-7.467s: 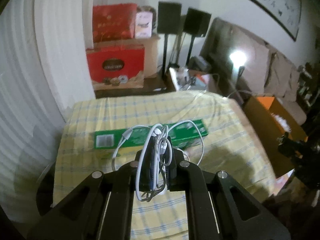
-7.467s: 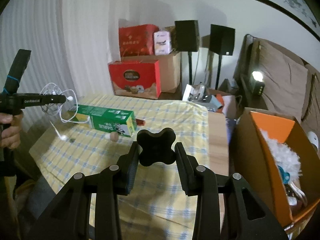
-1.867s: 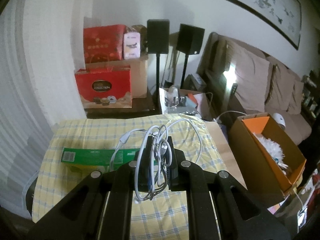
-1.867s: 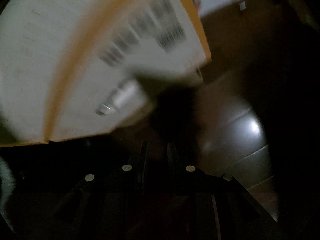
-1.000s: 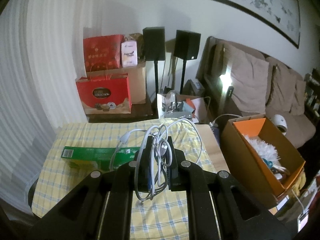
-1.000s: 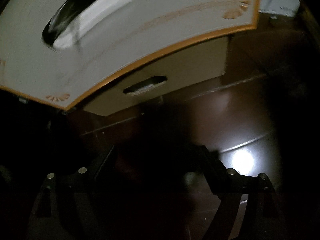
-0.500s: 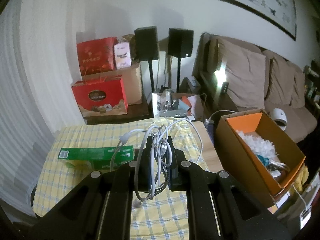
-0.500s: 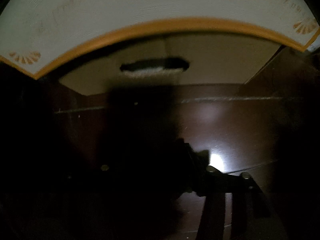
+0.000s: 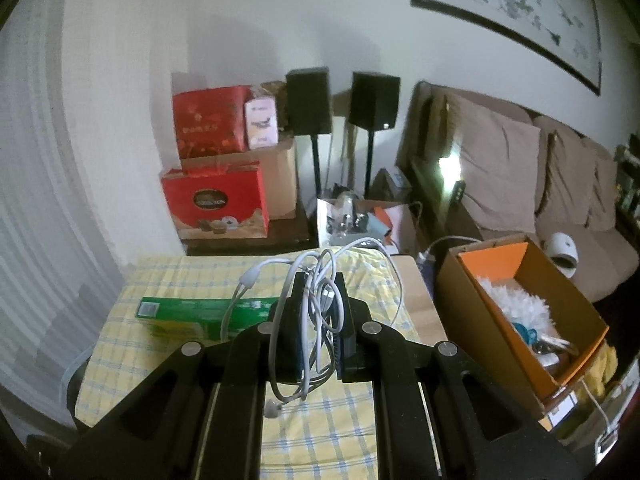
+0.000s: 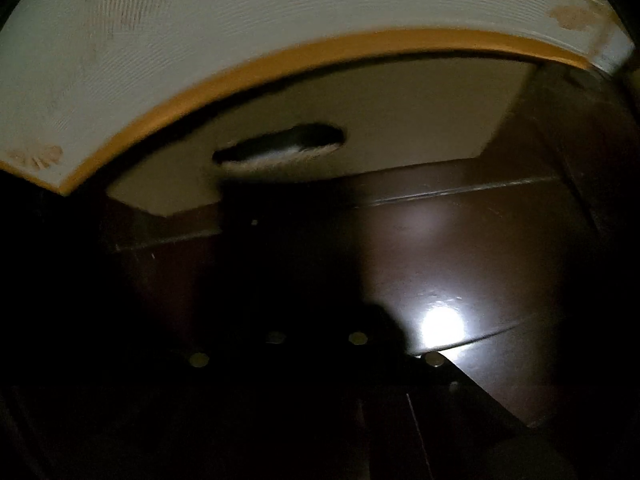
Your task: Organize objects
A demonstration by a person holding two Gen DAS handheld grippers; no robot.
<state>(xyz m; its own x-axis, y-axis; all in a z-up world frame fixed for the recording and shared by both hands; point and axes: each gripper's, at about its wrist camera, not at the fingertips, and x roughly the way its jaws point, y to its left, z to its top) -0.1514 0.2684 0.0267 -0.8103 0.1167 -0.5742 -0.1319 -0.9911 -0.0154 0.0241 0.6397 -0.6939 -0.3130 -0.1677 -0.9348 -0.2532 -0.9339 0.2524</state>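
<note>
My left gripper [image 9: 318, 280] is shut on a tangled white charging cable [image 9: 308, 312], whose loops and plug hang over the yellow checked tablecloth [image 9: 320, 432]. A long green carton [image 9: 192, 312] lies on the cloth just beyond the fingers. To the right stands an open cardboard box with an orange lining [image 9: 492, 260], holding a white fluffy thing and small items. The right wrist view is very dark. In it my right gripper [image 10: 316, 272] points down at the dark floor beside the box's pale wall [image 10: 400, 120], fingers together, and I can make out nothing between them.
Red gift boxes [image 9: 216, 204], two black speakers on stands [image 9: 310, 100] and a brown sofa [image 9: 520, 168] line the far wall. A small open carton of clutter [image 9: 352, 216] sits behind the table. A white flap with an orange edge [image 10: 280, 20] overhangs the right gripper.
The right gripper's jaws have gone from wide apart to closed, and it has sunk a little beside the box. The left gripper still holds the cable, and its view has shifted slightly.
</note>
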